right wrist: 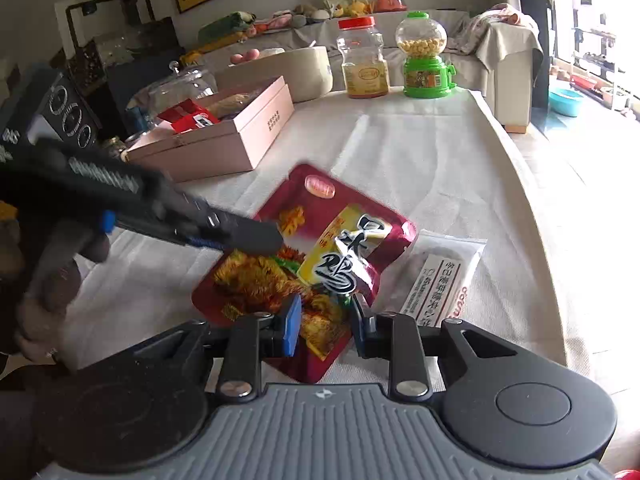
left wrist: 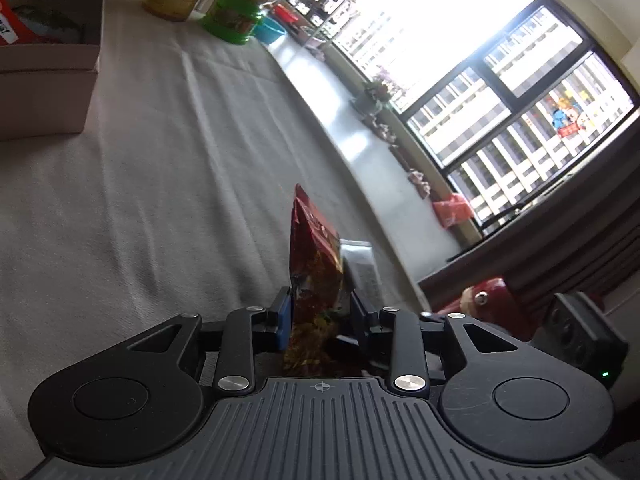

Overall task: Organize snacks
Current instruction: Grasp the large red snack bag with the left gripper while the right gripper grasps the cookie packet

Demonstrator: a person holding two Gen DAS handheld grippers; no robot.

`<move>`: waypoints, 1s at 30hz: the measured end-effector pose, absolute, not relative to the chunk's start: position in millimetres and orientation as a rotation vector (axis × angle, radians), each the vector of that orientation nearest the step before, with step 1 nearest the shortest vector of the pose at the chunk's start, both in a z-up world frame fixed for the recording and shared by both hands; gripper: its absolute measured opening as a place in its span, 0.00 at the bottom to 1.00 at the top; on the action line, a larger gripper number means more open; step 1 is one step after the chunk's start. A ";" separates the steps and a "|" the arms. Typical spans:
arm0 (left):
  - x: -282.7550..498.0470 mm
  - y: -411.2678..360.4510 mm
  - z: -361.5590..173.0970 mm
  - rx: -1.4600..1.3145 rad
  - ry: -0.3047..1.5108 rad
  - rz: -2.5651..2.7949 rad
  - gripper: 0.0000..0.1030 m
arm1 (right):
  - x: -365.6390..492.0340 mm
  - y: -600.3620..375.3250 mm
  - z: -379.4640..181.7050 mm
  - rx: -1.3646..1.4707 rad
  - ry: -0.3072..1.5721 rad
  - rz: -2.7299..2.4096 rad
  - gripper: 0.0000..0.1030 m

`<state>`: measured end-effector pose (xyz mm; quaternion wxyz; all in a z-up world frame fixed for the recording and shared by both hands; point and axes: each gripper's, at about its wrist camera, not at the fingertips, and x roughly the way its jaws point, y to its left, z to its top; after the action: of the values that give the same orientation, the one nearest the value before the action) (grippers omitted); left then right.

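A dark red snack packet point(right wrist: 320, 248) is lifted edge-up off the table. My left gripper point(left wrist: 320, 316) has its fingers on both faces of the red packet point(left wrist: 316, 264); in the right wrist view the left gripper point(right wrist: 256, 236) reaches in from the left onto the packet's edge. My right gripper point(right wrist: 324, 320) is open, with the packet's lower part between its fingers. A clear white-labelled packet point(right wrist: 444, 276) lies flat to the right of the red one. The pink box point(right wrist: 224, 136) holding several snacks stands open at the back left.
A clear jar with a red lid point(right wrist: 362, 60) and a green candy dispenser point(right wrist: 426, 56) stand at the table's far edge. A glass dome point(right wrist: 180, 84) sits behind the box. The table's right edge point(right wrist: 532, 200) curves beside the floor.
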<state>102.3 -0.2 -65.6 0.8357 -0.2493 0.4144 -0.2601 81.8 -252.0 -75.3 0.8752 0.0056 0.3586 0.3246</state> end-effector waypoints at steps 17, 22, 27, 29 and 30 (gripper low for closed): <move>124.5 -45.5 -82.3 -0.393 0.906 -0.544 0.30 | 77.6 -271.9 -79.7 0.083 0.738 0.711 0.28; 117.1 -32.5 -79.2 -0.488 0.915 -0.534 0.23 | 66.9 -275.0 -67.7 0.026 0.658 0.601 0.70; 89.3 -19.6 -69.2 -0.477 0.886 -0.467 0.22 | 67.7 -273.2 -68.5 -0.045 0.603 0.415 0.76; 77.7 -9.1 -65.5 -0.490 0.873 -0.446 0.22 | 74.9 -275.2 -73.5 -0.036 0.640 0.401 0.76; 72.1 -5.1 -64.1 -0.497 0.869 -0.436 0.22 | 79.2 -275.8 -76.2 -0.023 0.661 0.402 0.76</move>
<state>72.1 -5.1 -64.1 0.8547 -0.2364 0.4131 -0.2074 79.2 -275.8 -76.2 0.9262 -0.0114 0.3221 0.1958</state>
